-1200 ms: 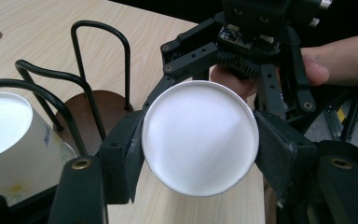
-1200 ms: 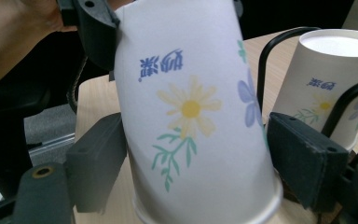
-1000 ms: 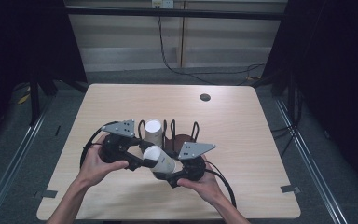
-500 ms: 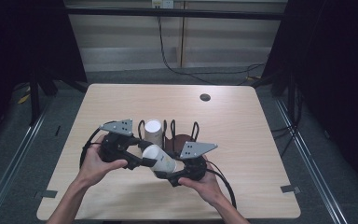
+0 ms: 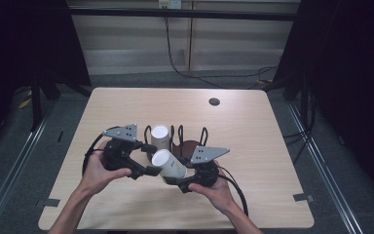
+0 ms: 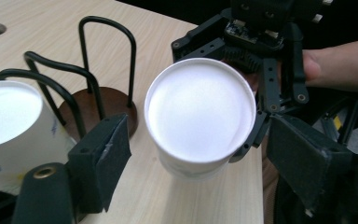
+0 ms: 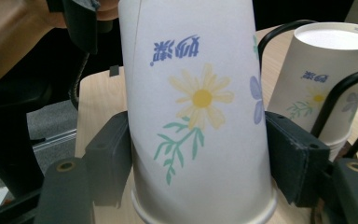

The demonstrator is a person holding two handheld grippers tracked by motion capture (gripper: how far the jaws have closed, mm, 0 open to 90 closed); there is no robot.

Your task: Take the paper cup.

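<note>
A white paper cup (image 5: 168, 165) with a flower print hangs tilted between the two grippers above the table. My right gripper (image 5: 176, 171) has just closed and is shut on the cup (image 7: 196, 116), both pads pressing its sides. My left gripper (image 5: 151, 163) has just been opening. Its pads (image 6: 105, 156) stand apart from the cup (image 6: 200, 112), whose flat white end lies between them. A second, matching cup (image 5: 159, 136) stands upside down in a black wire rack (image 5: 202, 136) with a brown base.
The rack sits mid-table just behind the grippers. A dark round hole (image 5: 214, 102) marks the table top (image 5: 272, 161) at the far right. Cables trail from both grippers. The table's front edge is close under the person's forearms.
The left gripper's jaws stand a little wider around the cup than before. Both hands and the cup have stayed where they were.
</note>
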